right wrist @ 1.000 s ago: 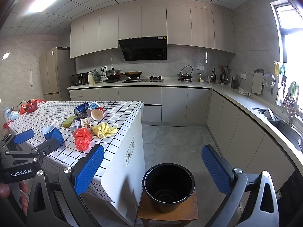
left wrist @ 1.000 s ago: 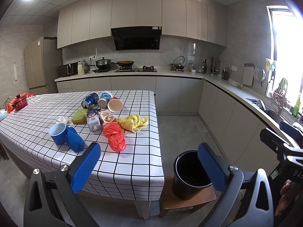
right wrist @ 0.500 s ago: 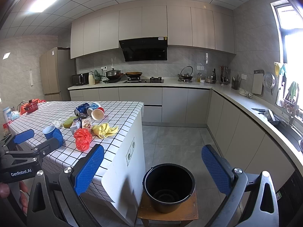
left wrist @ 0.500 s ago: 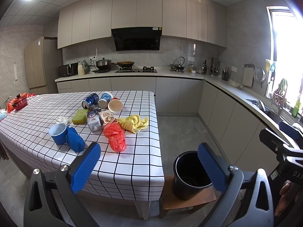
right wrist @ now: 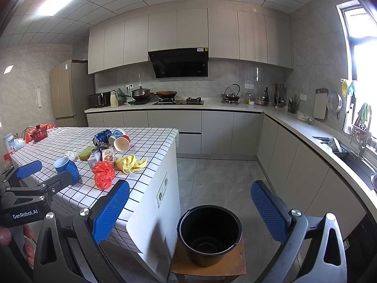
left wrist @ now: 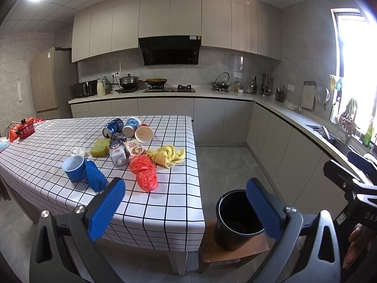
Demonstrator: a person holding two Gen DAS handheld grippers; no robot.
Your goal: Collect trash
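- The left tongs (left wrist: 185, 208) are held wide apart with nothing between the blue pads, hanging off the near edge of the desk (left wrist: 165, 212), which wears a white cloth with a black grid
- The right tongs (right wrist: 189, 208) are likewise spread wide and empty, above a black bucket (right wrist: 209, 233) that stands on a small wooden stool (right wrist: 209, 263) on the floor, just right of the desk's near corner
- The trash lies in a loose cluster near the middle of the desk, well apart from both tongs — a crumpled red plastic bag (left wrist: 143, 172) nearest, a yellow cloth (left wrist: 166, 155) to its right, a blue paper cup (left wrist: 73, 168) upright at the left with a blue crumpled wad (left wrist: 95, 178) touching it
- Farther back: a yellow-green sponge (left wrist: 100, 148), two small printed cartons (left wrist: 127, 152), a blue can (left wrist: 113, 127) on its side and two tipped paper cups (left wrist: 137, 129)
- At the far left of the desk sits a small red pot (left wrist: 23, 129)
- A hand (right wrist: 14, 243) grips the left tongs' handle at the lower left of the right wrist view
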